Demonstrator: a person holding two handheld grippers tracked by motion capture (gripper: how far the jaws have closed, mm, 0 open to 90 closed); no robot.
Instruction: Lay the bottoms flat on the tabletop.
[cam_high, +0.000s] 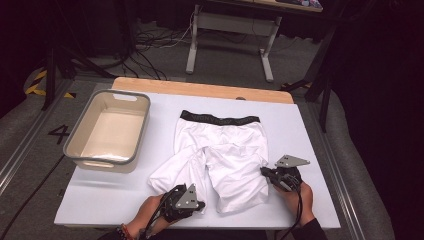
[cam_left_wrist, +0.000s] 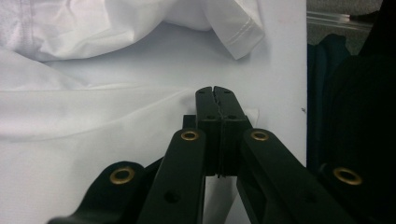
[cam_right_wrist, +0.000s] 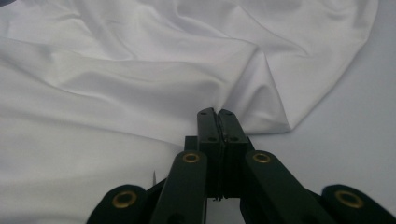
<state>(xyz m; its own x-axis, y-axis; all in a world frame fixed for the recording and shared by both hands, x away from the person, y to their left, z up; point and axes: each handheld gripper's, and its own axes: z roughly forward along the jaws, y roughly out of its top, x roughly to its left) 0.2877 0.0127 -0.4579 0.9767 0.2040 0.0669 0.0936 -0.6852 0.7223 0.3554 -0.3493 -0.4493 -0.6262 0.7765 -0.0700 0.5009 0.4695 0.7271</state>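
Observation:
White shorts (cam_high: 225, 155) with a black waistband (cam_high: 220, 119) lie flat on the white table (cam_high: 300, 130), waistband at the far side, both legs toward me. My left gripper (cam_high: 201, 204) is at the hem of the left leg near the table's front edge. In the left gripper view its jaws (cam_left_wrist: 215, 91) are together, with the cloth (cam_left_wrist: 93, 121) drawn taut to the tips. My right gripper (cam_high: 263, 171) is at the outer edge of the right leg. In the right gripper view its jaws (cam_right_wrist: 215, 112) are pressed together on a fold of the cloth (cam_right_wrist: 140, 70).
A grey-rimmed beige tub (cam_high: 102, 164) stands on the table's left side, a little left of the shorts. A wooden strip (cam_high: 200, 89) runs along the table's far edge. Beyond it are a desk frame (cam_high: 192, 55) and cables on the floor.

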